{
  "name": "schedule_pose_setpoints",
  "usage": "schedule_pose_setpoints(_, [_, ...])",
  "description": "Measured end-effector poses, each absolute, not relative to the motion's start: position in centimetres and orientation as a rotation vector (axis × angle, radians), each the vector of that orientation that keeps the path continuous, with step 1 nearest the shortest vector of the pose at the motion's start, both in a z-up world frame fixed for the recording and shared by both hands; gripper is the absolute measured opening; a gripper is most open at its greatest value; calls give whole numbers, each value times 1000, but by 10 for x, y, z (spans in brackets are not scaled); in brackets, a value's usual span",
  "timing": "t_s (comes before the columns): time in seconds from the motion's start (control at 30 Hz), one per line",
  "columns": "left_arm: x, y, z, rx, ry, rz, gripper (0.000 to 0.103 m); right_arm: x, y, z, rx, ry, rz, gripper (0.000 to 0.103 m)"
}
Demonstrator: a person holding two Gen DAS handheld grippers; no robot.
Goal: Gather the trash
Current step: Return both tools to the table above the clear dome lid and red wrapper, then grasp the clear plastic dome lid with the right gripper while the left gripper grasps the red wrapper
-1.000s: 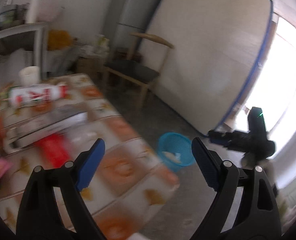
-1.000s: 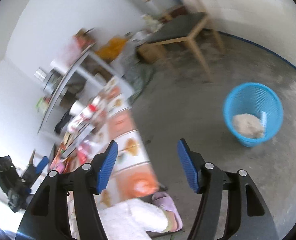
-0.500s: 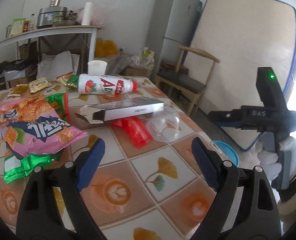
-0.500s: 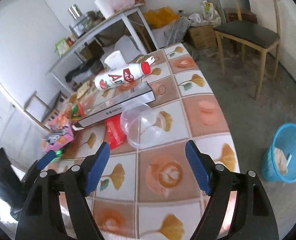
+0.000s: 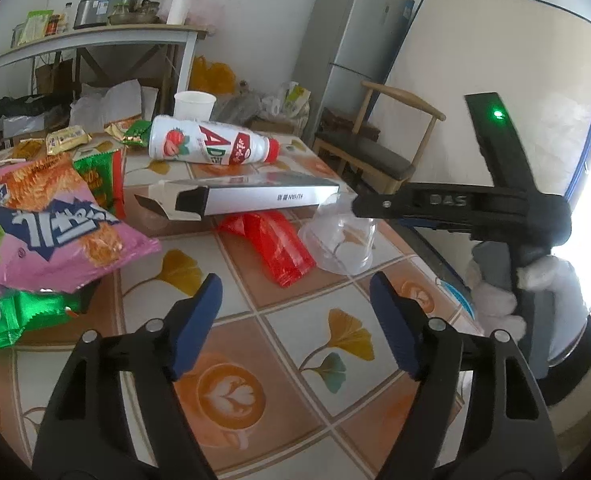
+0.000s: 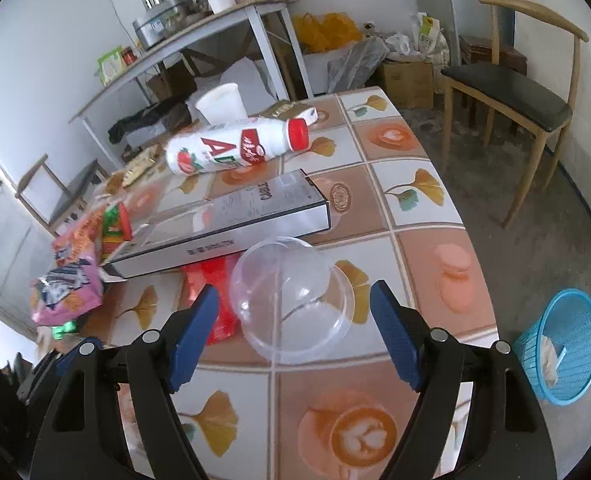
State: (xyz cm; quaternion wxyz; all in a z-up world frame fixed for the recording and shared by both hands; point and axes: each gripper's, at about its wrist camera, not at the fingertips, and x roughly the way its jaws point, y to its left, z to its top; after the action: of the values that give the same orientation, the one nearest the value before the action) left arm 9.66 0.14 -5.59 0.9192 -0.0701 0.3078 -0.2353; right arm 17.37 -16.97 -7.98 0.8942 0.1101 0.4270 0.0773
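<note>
Surface: a table covered in tile-pattern oilcloth (image 6: 423,216), orange and cream squares with ginkgo leaves and latte-art hearts, litter spread across it.
Room: white walls, a grey fridge (image 5: 347,52), a mattress (image 5: 495,92) leaning upright, a wooden chair with a dark seat (image 6: 511,92), a white shelf table (image 6: 199,40) piled with pots and packets.
Count: one clear plastic dome lid (image 6: 291,300), one crumpled red wrapper (image 5: 275,248), one long silver-and-black carton (image 5: 251,198), one white strawberry drink bottle with a red cap (image 5: 211,146) on its side, one white paper cup (image 6: 221,104).
Snack bags: a pink-and-orange chip bag (image 5: 43,224), green ones beneath and behind it.
Bin: a blue mesh basket (image 6: 563,348) on the concrete floor beside the table, something pale inside.
Left gripper (image 5: 295,320): spread wide over bare oilcloth, holding nothing.
Right gripper (image 6: 295,320): jaws apart either side of the dome lid, no contact that I can make out.
</note>
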Motion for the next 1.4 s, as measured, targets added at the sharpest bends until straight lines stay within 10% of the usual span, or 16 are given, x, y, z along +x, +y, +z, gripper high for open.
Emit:
schedule_pose_setpoints(0.73, [168,-24,-70,-289,893,-373,55,149,-193,-87,275,873,140,58])
schedule_pose_setpoints(1.0, [178,-33,-84,-227,929,-270,0,141,-197,-89,302,865,147,58])
schedule_pose_setpoints(1.4, [138,-7,-76,-306,923,-353,0,126,-199,-89,332,864,156,57])
